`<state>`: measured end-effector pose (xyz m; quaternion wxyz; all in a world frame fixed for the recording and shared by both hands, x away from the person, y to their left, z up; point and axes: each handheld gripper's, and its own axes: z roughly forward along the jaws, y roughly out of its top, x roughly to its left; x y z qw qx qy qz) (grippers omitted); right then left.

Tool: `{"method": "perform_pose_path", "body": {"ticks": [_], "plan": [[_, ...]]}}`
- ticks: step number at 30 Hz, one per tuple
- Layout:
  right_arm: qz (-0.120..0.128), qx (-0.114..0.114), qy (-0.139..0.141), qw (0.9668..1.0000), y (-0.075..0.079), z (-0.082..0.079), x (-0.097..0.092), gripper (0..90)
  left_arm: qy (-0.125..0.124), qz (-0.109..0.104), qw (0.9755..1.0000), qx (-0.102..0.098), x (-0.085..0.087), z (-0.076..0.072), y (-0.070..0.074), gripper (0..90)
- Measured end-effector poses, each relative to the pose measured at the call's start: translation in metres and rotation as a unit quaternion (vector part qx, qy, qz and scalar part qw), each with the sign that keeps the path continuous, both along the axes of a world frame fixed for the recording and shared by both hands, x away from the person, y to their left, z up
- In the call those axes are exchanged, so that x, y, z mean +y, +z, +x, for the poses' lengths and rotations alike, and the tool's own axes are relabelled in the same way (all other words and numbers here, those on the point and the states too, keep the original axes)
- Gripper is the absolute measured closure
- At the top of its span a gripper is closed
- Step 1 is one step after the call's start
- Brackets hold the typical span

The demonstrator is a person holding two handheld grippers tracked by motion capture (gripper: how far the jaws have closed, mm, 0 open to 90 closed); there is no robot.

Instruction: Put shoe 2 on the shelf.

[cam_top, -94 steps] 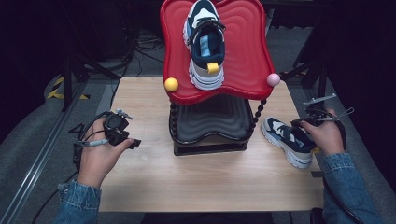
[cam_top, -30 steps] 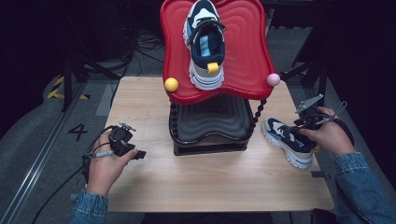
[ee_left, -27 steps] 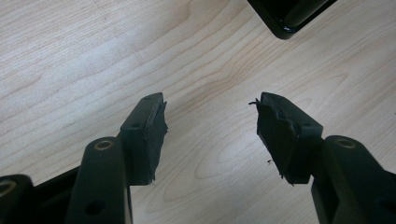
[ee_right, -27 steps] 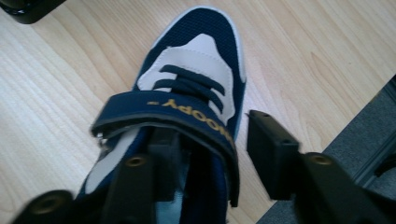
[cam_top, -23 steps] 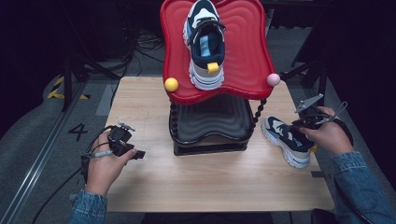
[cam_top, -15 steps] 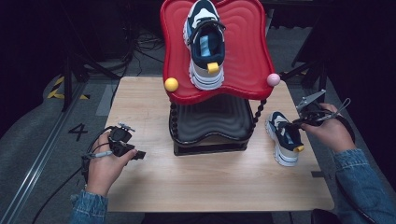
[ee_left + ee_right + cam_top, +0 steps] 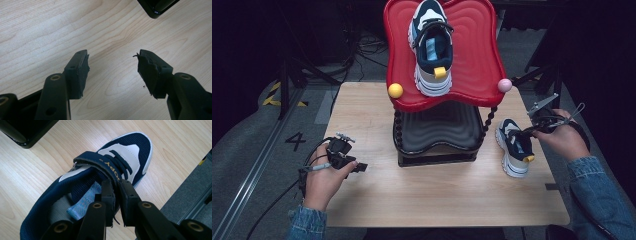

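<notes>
**Right tool clamped on the shoe's inner side wall**

Now the right tool has just been closing, and its jaws pinch the shoe at the collar edge beside the strap: one jaw inside the opening, the other outside. The shoe lies on the bench at its right side, just beside the black lower tray of the rack, toe pointing away from the person, heel with its yellow tab nearest. The tool comes in from the shoe's right, from over the bench edge.

A second shoe sits on the red upper tray.

Left tool: jaws spread wide, nothing between them, over bare wood at the bench's left side, well apart from both shoes.
</notes>
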<state>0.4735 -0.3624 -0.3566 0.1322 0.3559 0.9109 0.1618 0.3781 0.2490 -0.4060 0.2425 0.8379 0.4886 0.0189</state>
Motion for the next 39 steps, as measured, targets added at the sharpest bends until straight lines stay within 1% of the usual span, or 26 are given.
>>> {"method": "perform_pose_path", "body": {"ticks": [1, 4, 8, 10, 14, 18, 20, 22, 25, 27, 31, 34, 35, 36, 39], "plan": [[-0.001, 0.002, 0.0, 1.0, 0.001, 0.0, 0.001, 83.9, 0.002, -0.004, 1.0, 0.004, 0.0, 0.0, 0.0, 42.4], [0.0, 0.013, -0.005, 0.9999, 0.008, -0.002, 0.006, 84.5, 0.003, -0.005, 1.0, 0.001, 0.001, -0.001, 0.0, 42.4], [0.002, 0.02, -0.009, 0.9998, 0.019, -0.006, 0.01, 85.0, 0.004, -0.009, 0.9999, 0.002, 0.003, -0.002, -0.001, 42.4], [0.003, 0.021, -0.01, 0.9997, 0.027, -0.008, 0.012, 85.1, 0.004, -0.005, 1.0, 0.0, 0.004, -0.002, -0.001, 42.4], [0.003, 0.016, -0.01, 0.9998, 0.047, -0.014, 0.016, 85.1, 0.002, -0.007, 1.0, 0.001, 0.005, -0.002, -0.001, 42.3], [0.009, 0.02, -0.011, 0.9997, 0.066, -0.02, 0.02, 85.1, 0.001, -0.01, 0.9999, 0.002, 0.006, -0.002, -0.001, 42.1], [0.01, 0.019, -0.011, 0.9997, 0.075, -0.022, 0.021, 85.1, 0.001, -0.012, 0.9999, 0.004, 0.005, -0.002, -0.001, 41.9], [0.009, 0.02, -0.012, 0.9997, 0.085, -0.025, 0.023, 85.1, 0.0, -0.008, 1.0, 0.004, 0.006, -0.002, -0.002, 41.8], [0.009, 0.022, -0.016, 0.9996, 0.098, -0.028, 0.024, 85.1, 0.002, -0.013, 0.9999, 0.008, 0.005, -0.002, -0.003, 41.7], [0.01, 0.019, -0.017, 0.9996, 0.105, -0.03, 0.024, 85.1, 0.002, -0.009, 0.9999, 0.01, 0.005, -0.002, -0.004, 41.7], [0.006, 0.025, -0.021, 0.9995, 0.121, -0.033, 0.025, 85.1, 0.001, -0.006, 0.9999, 0.011, 0.006, -0.002, -0.005, 41.7], [0.002, 0.03, -0.024, 0.9993, 0.135, -0.036, 0.025, 85.1, 0.0, -0.011, 0.9998, 0.014, 0.006, -0.002, -0.006, 41.8], [0.002, 0.03, -0.024, 0.9993, 0.135, -0.036, 0.025, 85.1, -0.001, -0.008, 0.9999, 0.014, 0.006, -0.001, -0.007, 41.8], [0.004, 0.033, -0.025, 0.9991, 0.143, -0.037, 0.025, 85.1, -0.002, -0.009, 0.9998, 0.016, 0.005, -0.001, -0.007, 41.8], [0.003, 0.035, -0.026, 0.9991, 0.152, -0.039, 0.025, 85.1, -0.004, -0.006, 0.9998, 0.016, 0.005, 0.0, -0.007, 41.7]]}}
